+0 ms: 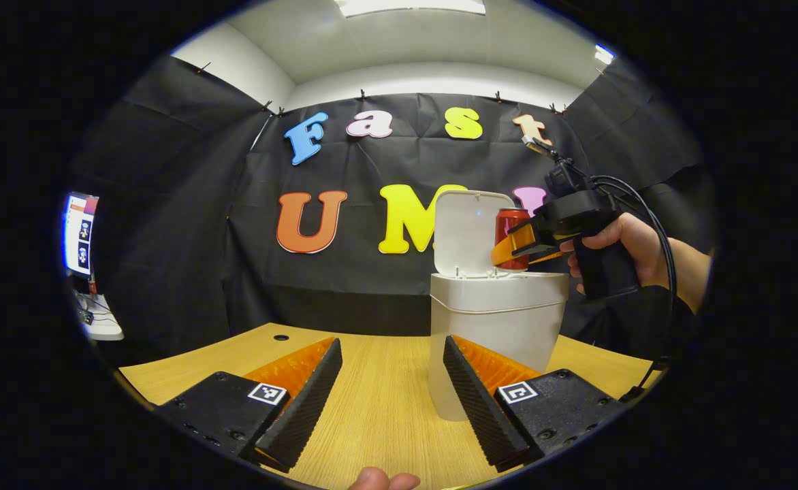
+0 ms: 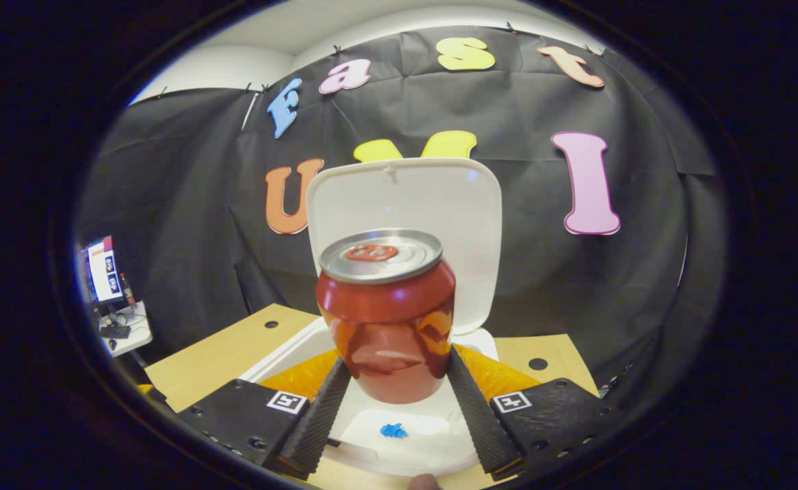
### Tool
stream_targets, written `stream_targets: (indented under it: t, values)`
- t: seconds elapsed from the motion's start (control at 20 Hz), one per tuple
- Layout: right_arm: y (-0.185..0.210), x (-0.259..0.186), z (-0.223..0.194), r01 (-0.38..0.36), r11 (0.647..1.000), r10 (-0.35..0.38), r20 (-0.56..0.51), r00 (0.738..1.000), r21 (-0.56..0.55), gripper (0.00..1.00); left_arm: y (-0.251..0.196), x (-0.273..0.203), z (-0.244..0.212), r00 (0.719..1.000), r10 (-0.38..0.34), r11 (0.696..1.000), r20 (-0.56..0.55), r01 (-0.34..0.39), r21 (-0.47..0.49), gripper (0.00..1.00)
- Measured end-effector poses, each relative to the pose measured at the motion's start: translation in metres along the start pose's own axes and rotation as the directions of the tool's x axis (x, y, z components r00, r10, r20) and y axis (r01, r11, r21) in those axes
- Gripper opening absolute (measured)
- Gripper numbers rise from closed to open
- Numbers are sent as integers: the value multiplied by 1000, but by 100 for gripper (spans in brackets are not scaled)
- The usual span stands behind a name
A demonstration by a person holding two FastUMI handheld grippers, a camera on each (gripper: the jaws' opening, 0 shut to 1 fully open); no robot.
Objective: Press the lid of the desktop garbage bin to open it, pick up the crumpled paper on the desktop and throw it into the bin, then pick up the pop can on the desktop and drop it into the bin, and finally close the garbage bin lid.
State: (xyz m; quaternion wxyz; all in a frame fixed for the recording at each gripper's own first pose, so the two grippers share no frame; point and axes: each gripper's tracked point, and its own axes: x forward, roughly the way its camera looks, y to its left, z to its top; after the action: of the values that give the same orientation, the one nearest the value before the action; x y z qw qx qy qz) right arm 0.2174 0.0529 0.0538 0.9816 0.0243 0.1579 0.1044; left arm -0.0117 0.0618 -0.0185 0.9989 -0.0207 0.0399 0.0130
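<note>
A white desktop bin [image 1: 498, 320] stands on the wooden table with its lid [image 1: 468, 231] flipped upright. Above its opening hangs a red pop can [image 1: 511, 238], upright, with my right gripper [image 1: 518, 248] shut on it. In the right gripper view the can [image 2: 387, 314] sits between both fingers over the bin's open mouth [image 2: 433, 425], lid [image 2: 406, 204] behind it, and a small blue crumpled scrap [image 2: 393, 430] lies inside the bin. My left gripper [image 1: 392, 395] is open low over the table, just left of and in front of the bin, holding nothing.
The wooden table [image 1: 385, 415] has a small round hole [image 1: 281, 337] at its far left. A monitor [image 1: 80, 233] and a side desk stand beyond the table's left edge. A hand [image 1: 634, 248] holds the right gripper at the right of the bin.
</note>
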Motion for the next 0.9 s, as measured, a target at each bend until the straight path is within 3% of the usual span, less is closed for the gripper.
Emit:
stream_targets:
  t: [0.75, 0.9]
  values:
    - [2, -10, 14, 25, 1000, -25, 47, 999, -5, 84, 5, 2, -2, 1000, 3, 1000, -10, -3, 12, 96]
    - [4, -18, 32, 29, 999, -27, 82, 996, -20, 84, 10, 1, -2, 1000, 9, 1000, -9, -9, 3, 97]
